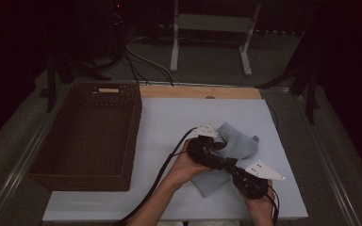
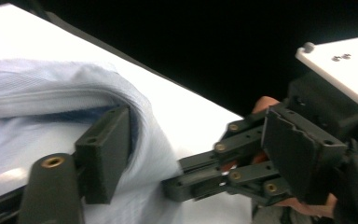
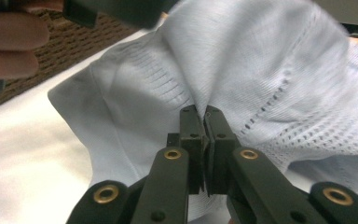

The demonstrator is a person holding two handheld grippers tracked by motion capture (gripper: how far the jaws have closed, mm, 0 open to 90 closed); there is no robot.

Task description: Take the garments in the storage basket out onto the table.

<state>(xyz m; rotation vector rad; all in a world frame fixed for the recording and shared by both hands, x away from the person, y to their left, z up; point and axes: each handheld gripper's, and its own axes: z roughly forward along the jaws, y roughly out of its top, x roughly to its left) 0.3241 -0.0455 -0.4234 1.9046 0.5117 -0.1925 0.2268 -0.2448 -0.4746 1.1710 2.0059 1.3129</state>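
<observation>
1. Dark room around you; white table [image 1: 169, 122] lit, wicker basket [image 1: 87, 136] on its left side, stand legs [image 1: 212, 28] and cables on the floor behind
2. Cloth [image 1: 238, 146], pale blue knit, lies bunched on the table right of centre, well clear of the basket, directly in front of your hands
3. Right gripper [image 3: 204, 126]: jaws clamped together on a fold of the cloth, fabric pinched between the pads and puckering up from the tips. In the high view it sits at the cloth's near right edge [image 1: 238, 169], your hand under it
4. Left gripper [image 2: 191, 154]: jaws apart, partly open. One pad [image 2: 105, 149] sits against a raised cloth fold; the other pad stands off in the air, so no pinch. In the high view it's over the cloth's left part [image 1: 207, 148]
5. The two grippers are close, the right one's linkage showing just beside the left one's far jaw in the left gripper view
6. Your left fingers [image 3: 9, 42] show top-left in the right gripper view, basket weave behind them
</observation>
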